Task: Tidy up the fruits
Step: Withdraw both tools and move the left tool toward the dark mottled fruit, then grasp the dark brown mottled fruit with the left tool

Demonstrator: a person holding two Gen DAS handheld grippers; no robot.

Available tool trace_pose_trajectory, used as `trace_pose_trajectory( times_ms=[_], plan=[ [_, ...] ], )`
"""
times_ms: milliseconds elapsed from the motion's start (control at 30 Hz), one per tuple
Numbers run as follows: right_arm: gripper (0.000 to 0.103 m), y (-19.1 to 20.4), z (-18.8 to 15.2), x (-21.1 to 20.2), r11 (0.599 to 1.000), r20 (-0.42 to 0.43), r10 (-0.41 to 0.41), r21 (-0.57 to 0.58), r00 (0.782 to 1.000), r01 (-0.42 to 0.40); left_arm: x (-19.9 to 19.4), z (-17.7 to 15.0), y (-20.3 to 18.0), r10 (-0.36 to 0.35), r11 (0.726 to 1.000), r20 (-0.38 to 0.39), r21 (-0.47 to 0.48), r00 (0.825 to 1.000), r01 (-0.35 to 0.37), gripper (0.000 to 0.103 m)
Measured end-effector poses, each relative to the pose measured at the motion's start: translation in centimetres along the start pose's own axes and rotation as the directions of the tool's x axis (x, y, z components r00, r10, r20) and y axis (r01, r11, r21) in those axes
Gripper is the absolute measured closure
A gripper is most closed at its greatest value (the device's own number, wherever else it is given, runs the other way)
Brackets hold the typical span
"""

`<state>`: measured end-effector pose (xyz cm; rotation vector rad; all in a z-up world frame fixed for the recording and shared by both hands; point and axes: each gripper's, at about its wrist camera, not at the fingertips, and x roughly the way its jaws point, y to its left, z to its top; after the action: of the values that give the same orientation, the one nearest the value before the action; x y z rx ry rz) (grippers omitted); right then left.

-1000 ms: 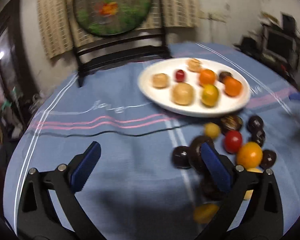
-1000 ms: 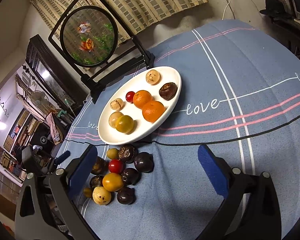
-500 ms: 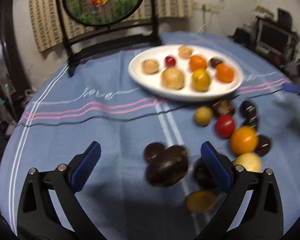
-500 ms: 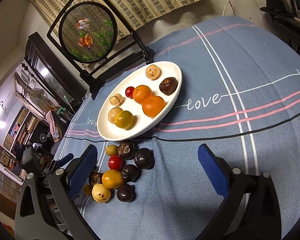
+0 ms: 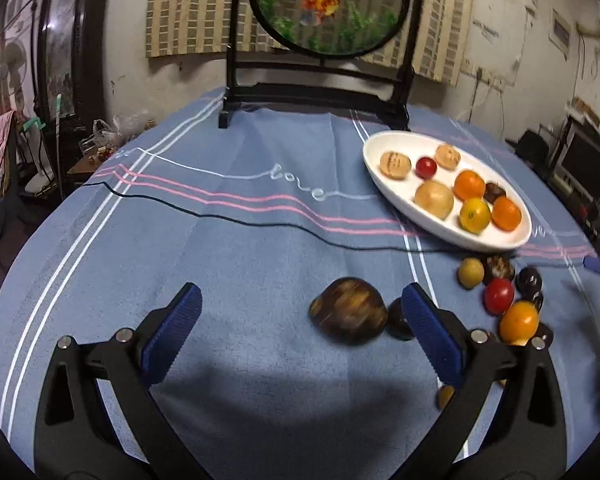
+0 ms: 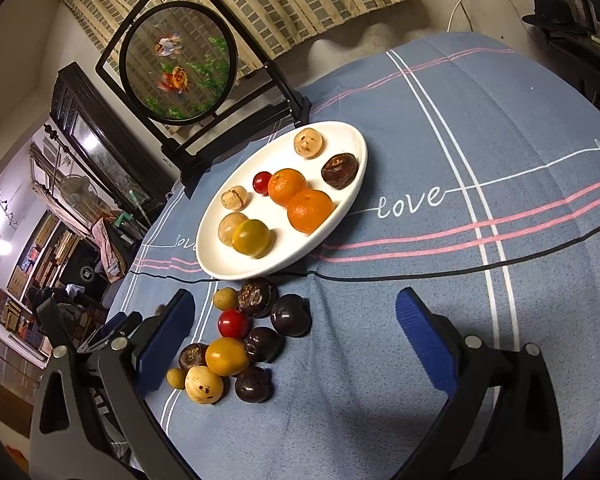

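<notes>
Left gripper (image 5: 300, 320) is hovering low over the worktop covered in a blue striped tablecloth (image 5: 228, 264), jaws spread wide and gripping nothing. A large dark brown mottled round fruit (image 5: 349, 310) is sitting on the cloth between the jaws, nearer the right blue pad and not touching either one; it is motion-blurred. A small dark fruit (image 5: 398, 318) is lying just beside it, partly behind the right pad.

Right gripper (image 6: 296, 328) is hanging above the cloth, jaws spread wide, empty. The loose pile of mixed fruits (image 6: 240, 344) is lying between its jaws, close to the left pad: red cherry tomato (image 6: 233, 323), yellow-orange round fruit (image 6: 226, 356), pale tan spotted fruit (image 6: 204, 384), several dark purple ones.

White oval ceramic plate (image 6: 340, 216) is resting beyond the pile, just beside it, carrying two oranges (image 6: 310, 210), a yellow-green citrus, tan fruits, a small red one and a dark brown one. A round goldfish panel in a black stand (image 6: 180, 62) is standing upright behind the plate
</notes>
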<state>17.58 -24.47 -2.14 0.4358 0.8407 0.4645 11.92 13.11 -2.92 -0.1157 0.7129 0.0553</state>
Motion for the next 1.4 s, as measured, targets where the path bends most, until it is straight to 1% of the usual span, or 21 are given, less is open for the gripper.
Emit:
trace_pose_trajectory(
  times_ms=[133, 233, 367, 533, 567, 633, 700, 733, 833, 900, 967, 1033, 1167, 1200, 1233, 1333, 1400],
  plan=[
    [0.002, 0.0, 0.0, 0.0, 1.000, 0.001, 0.001, -0.001, 1.000, -0.001, 0.9, -0.2, -0.4, 0.014, 1.000, -0.043, 0.023, 0.999, -0.013, 0.002],
    [0.002, 0.1, -0.1, 0.0, 1.000, 0.000, 0.007, -0.006, 1.000, -0.007, 1.0, -0.3, -0.7, 0.020, 0.999, -0.049, 0.042, 0.999, -0.018, 0.002],
    [0.002, 0.4, -0.2, 0.2, 1.000, -0.011, 0.004, -0.016, 1.000, -0.005, 1.7, -0.5, -1.3, 0.064, 0.995, -0.076, 0.079, 0.995, -0.058, 0.002],
    [0.002, 0.4, -0.4, 0.5, 1.000, -0.023, -0.005, -0.016, 1.000, 0.005, 3.0, -0.6, -1.9, 0.086, 0.991, -0.117, 0.115, 0.989, -0.072, 0.002],
    [0.002, 0.4, -0.4, 0.6, 1.000, -0.024, -0.006, -0.016, 1.000, 0.005, 3.2, -0.6, -2.0, 0.087, 0.990, -0.122, 0.122, 0.989, -0.072, 0.002],
    [0.002, 0.3, -0.4, 0.6, 1.000, -0.024, -0.009, -0.016, 1.000, 0.009, 3.3, -0.4, -2.1, 0.095, 0.988, -0.109, 0.130, 0.989, -0.081, 0.002],
    [0.002, 0.3, -0.5, 0.6, 1.000, -0.026, -0.014, -0.016, 1.000, 0.013, 3.7, -0.1, -2.1, 0.087, 0.989, -0.109, 0.125, 0.990, -0.074, 0.002],
    [0.002, 0.2, -0.5, 0.7, 1.000, -0.029, -0.017, -0.015, 0.999, 0.016, 4.0, 0.2, -1.8, 0.068, 0.993, -0.111, 0.107, 0.991, -0.056, 0.002],
    [0.002, 0.2, -0.6, 0.8, 1.000, -0.034, -0.023, -0.012, 0.999, 0.023, 4.9, 0.8, -1.2, 0.038, 0.997, -0.131, 0.067, 0.991, -0.029, 0.002],
    [0.002, 0.1, -0.6, 0.8, 1.000, -0.035, -0.026, -0.011, 0.999, 0.025, 5.1, 0.9, -0.6, 0.024, 0.998, -0.144, 0.061, 0.989, -0.015, 0.002],
    [0.002, 0.0, -0.5, 0.6, 1.000, -0.033, -0.028, -0.007, 0.999, 0.028, 4.9, 0.7, -0.2, 0.048, 0.997, -0.140, 0.070, 0.989, -0.038, 0.002],
    [0.002, -0.1, -0.5, 0.5, 1.000, -0.030, -0.024, -0.004, 0.999, 0.024, 4.8, 0.6, 0.0, 0.089, 0.993, -0.134, 0.084, 0.987, -0.079, 0.002],
    [0.002, 0.2, -0.6, 0.7, 1.000, -0.037, -0.018, -0.013, 0.999, 0.017, 5.1, 0.5, -0.9, 0.129, 0.984, -0.141, 0.138, 0.982, -0.109, 0.002],
    [0.002, 0.3, -0.6, 0.7, 1.000, -0.037, -0.018, -0.016, 0.999, 0.017, 5.3, 0.5, -1.2, 0.119, 0.984, -0.151, 0.152, 0.981, -0.095, 0.002],
    [0.002, 0.4, -0.7, 0.7, 1.000, -0.036, -0.019, -0.020, 0.999, 0.018, 5.3, 0.5, -1.6, 0.086, 0.985, -0.154, 0.162, 0.984, -0.061, 0.002],
    [0.002, 0.6, -0.8, 0.7, 0.999, -0.033, -0.017, -0.032, 0.999, 0.016, 5.0, 0.9, -2.0, 0.041, 0.988, -0.122, 0.154, 0.992, -0.022, 0.004],
    [0.002, 0.7, -0.8, 0.8, 0.999, -0.033, -0.020, -0.043, 0.999, 0.019, 5.1, 1.1, -1.8, 0.002, 0.991, -0.129, 0.132, 0.992, 0.016, 0.015]
  ],
)
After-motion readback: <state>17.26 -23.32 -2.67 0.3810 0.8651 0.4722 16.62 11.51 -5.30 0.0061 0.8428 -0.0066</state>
